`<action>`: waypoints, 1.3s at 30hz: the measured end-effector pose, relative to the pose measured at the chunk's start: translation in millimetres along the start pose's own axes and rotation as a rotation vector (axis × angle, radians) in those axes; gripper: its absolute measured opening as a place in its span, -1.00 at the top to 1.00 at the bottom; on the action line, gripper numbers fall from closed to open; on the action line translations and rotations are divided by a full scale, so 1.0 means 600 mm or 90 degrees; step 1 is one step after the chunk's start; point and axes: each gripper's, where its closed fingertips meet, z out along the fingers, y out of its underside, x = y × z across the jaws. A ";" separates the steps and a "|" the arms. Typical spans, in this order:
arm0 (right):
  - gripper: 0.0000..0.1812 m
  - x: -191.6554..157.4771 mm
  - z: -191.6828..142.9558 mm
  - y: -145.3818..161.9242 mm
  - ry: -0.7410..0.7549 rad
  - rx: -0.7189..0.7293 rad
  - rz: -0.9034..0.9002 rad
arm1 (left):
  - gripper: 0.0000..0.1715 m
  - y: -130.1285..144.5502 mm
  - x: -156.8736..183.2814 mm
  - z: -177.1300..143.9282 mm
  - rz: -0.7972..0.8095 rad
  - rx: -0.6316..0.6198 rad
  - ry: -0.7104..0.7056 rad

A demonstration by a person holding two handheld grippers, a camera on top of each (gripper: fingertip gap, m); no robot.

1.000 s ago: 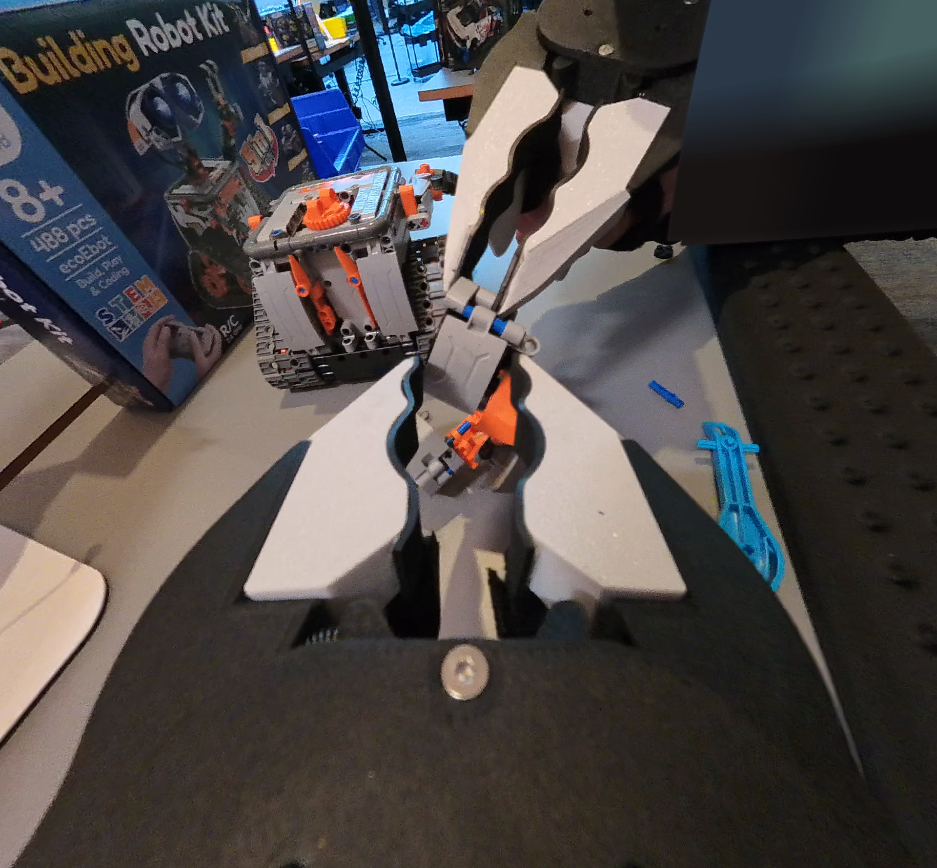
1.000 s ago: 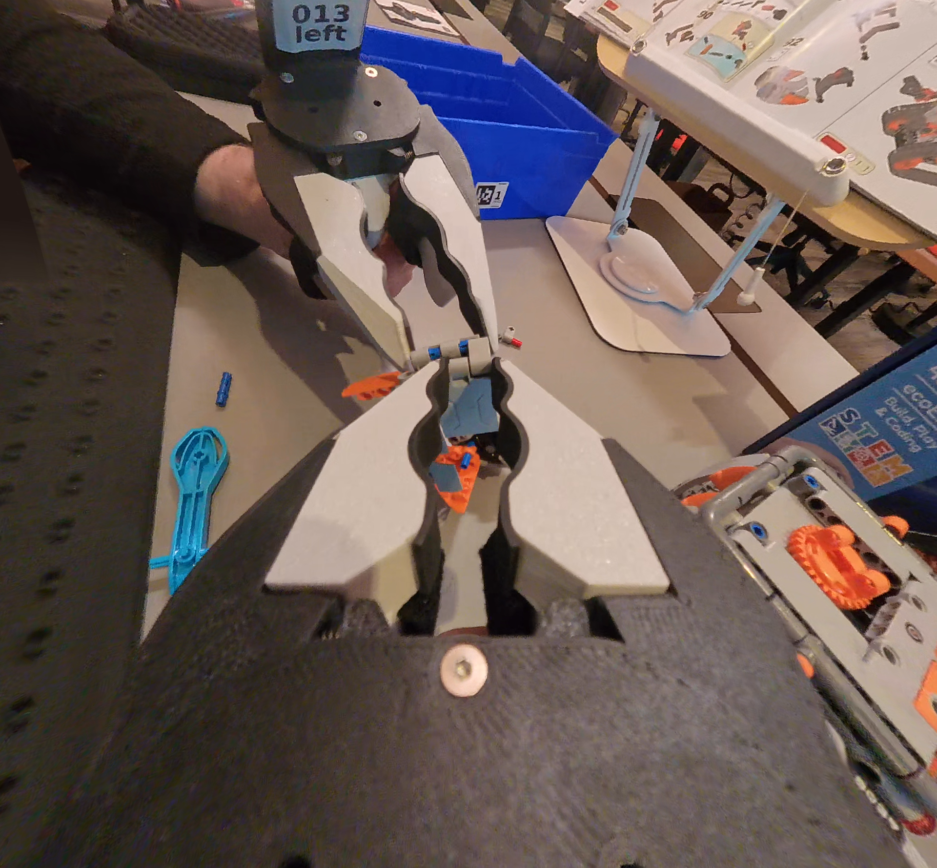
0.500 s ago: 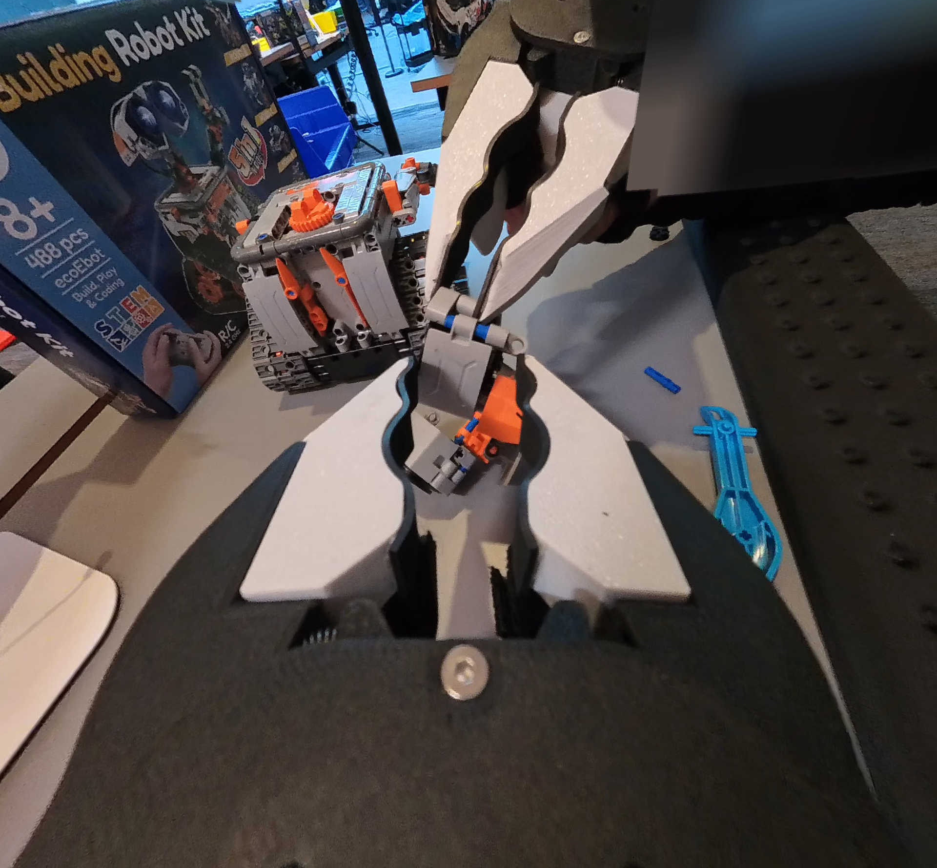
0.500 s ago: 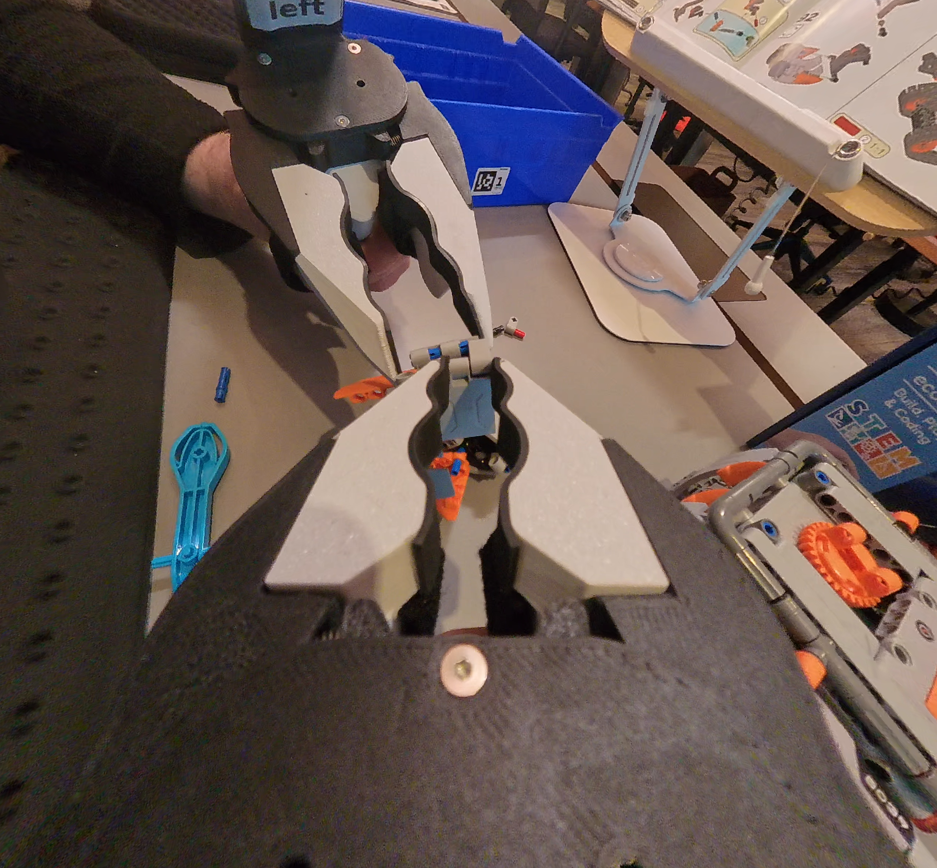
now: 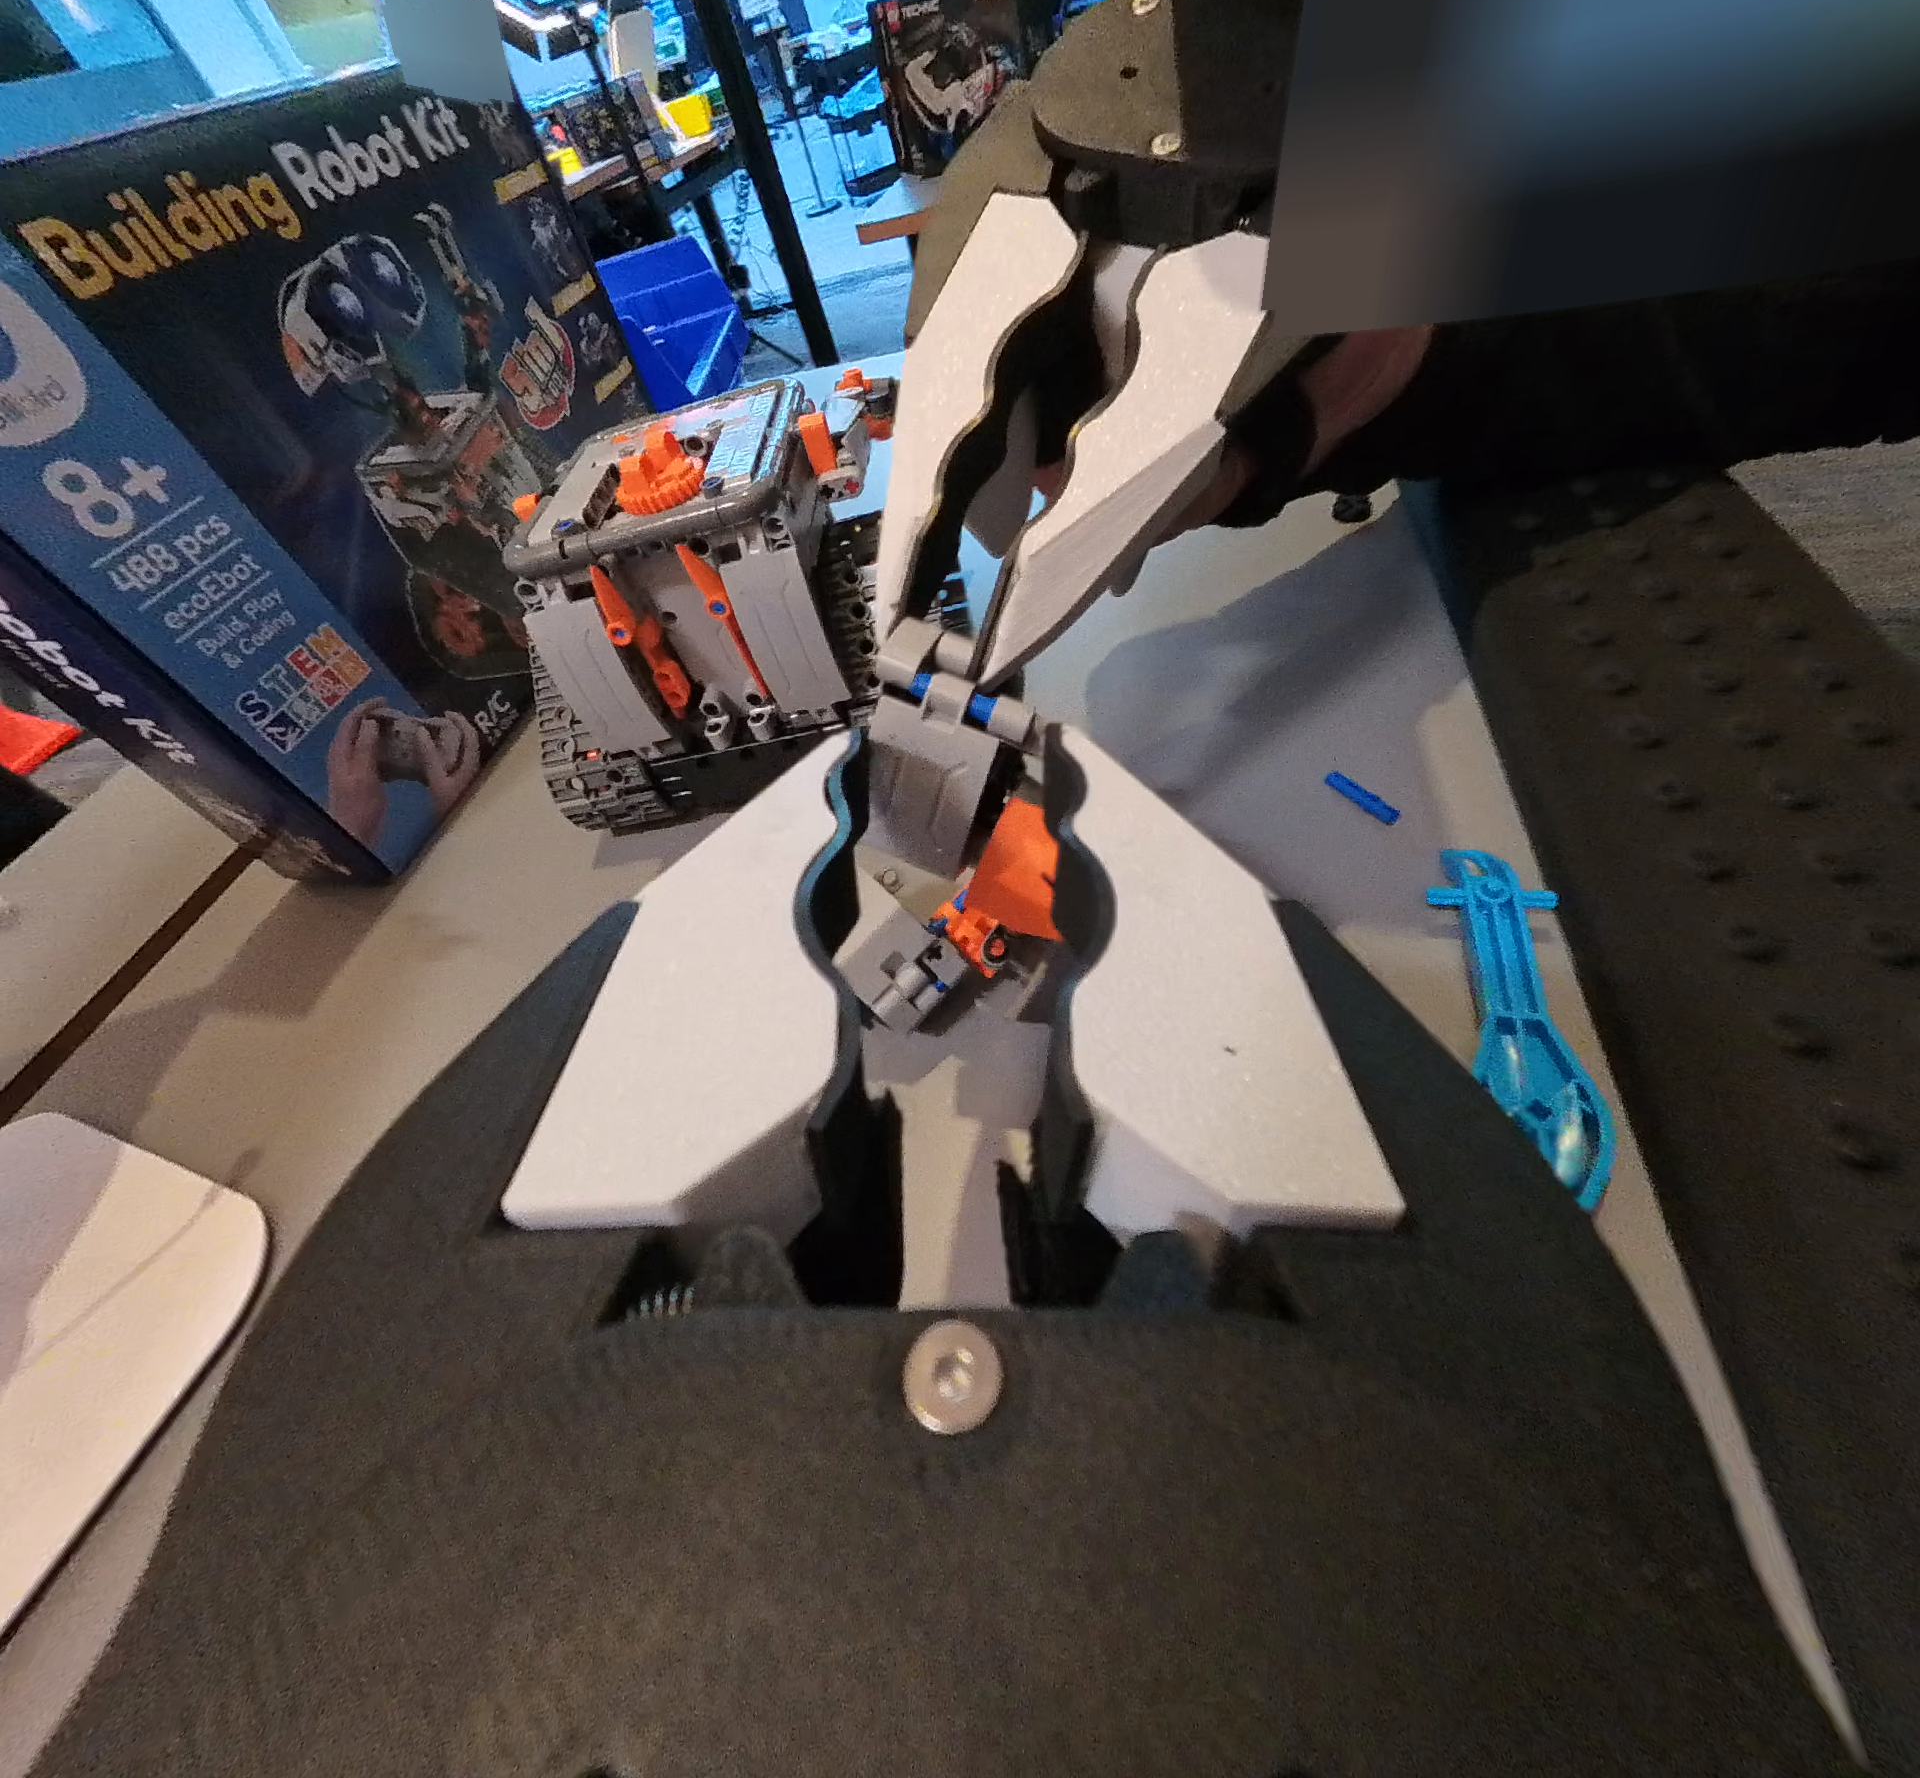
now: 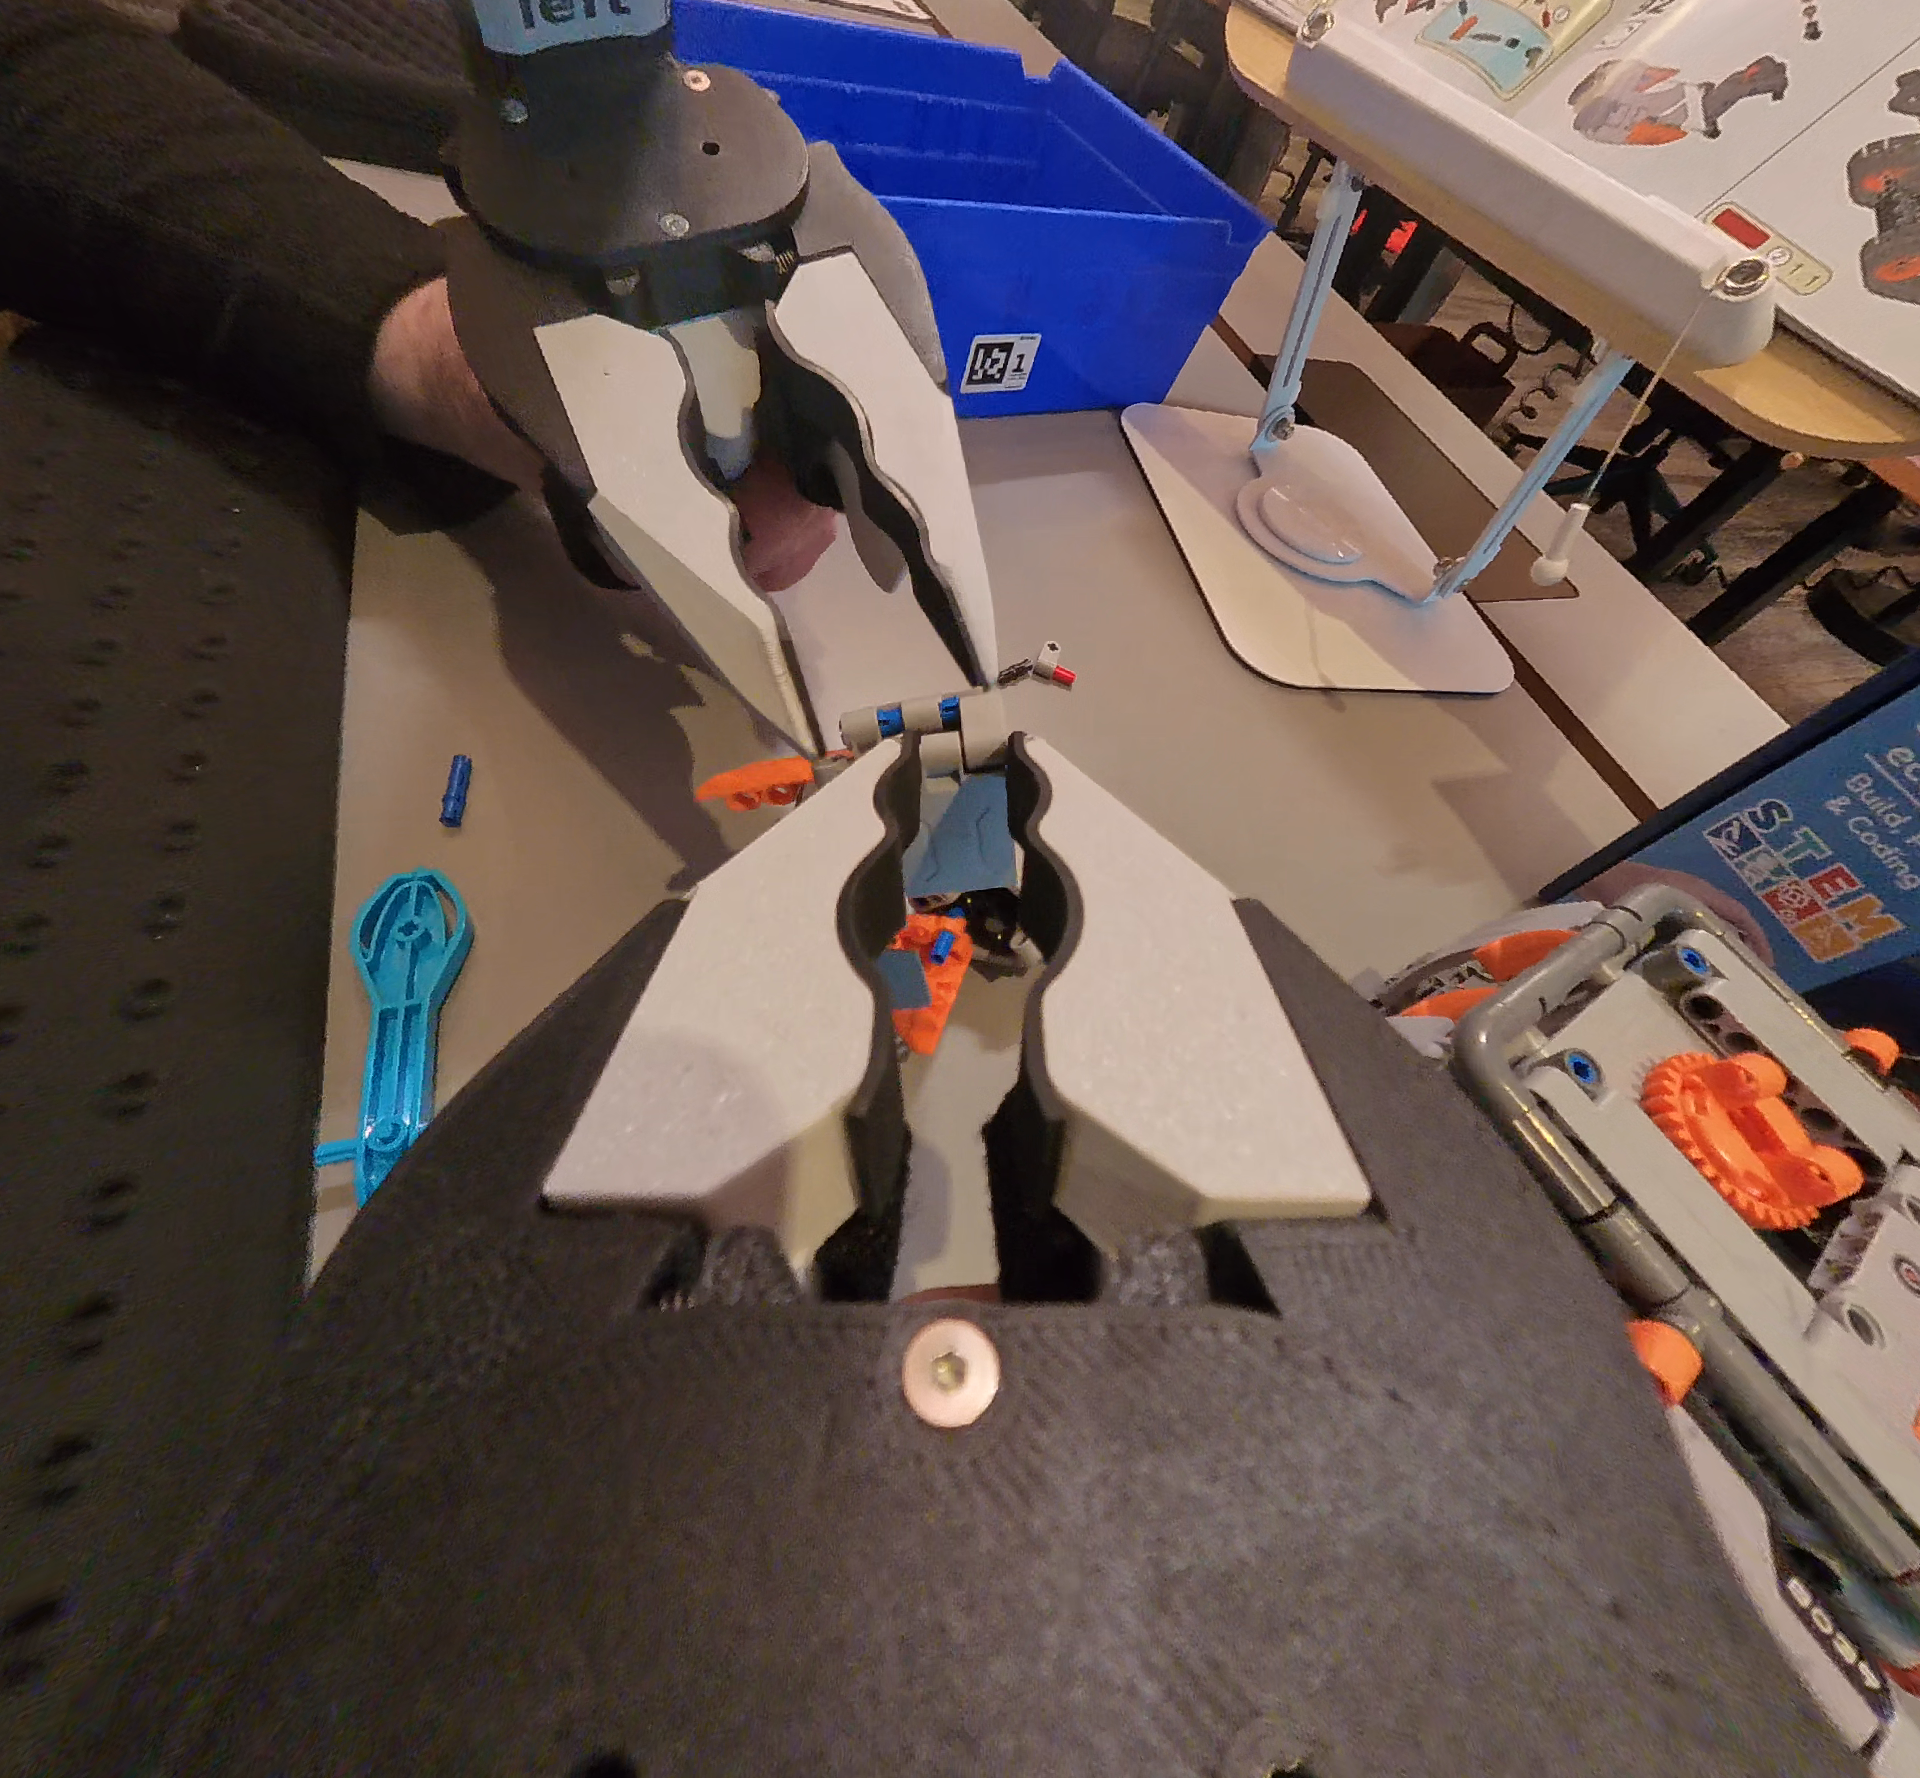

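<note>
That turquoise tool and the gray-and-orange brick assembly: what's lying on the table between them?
Only a small blue pin, seen in the right wrist view.

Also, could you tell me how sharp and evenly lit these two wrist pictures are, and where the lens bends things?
Left wrist view: the grey and orange brick assembly is sharp; the background hall is soft and blue-tinted, and a mosaic patch covers the top right. Right wrist view: the left gripper casts a soft shadow on the table, and the blue bin looks bowed by the wide lens. No strong glare in either.
</note>
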 end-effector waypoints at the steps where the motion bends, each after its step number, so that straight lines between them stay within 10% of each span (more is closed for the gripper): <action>1: 0.86 0.000 0.000 0.000 -0.001 0.000 0.000 | 0.67 0.000 -0.001 -0.001 0.003 0.000 -0.003; 39: 0.86 -0.028 0.000 0.015 -0.055 -0.044 -0.059 | 0.91 0.013 0.040 0.005 0.176 -0.103 0.002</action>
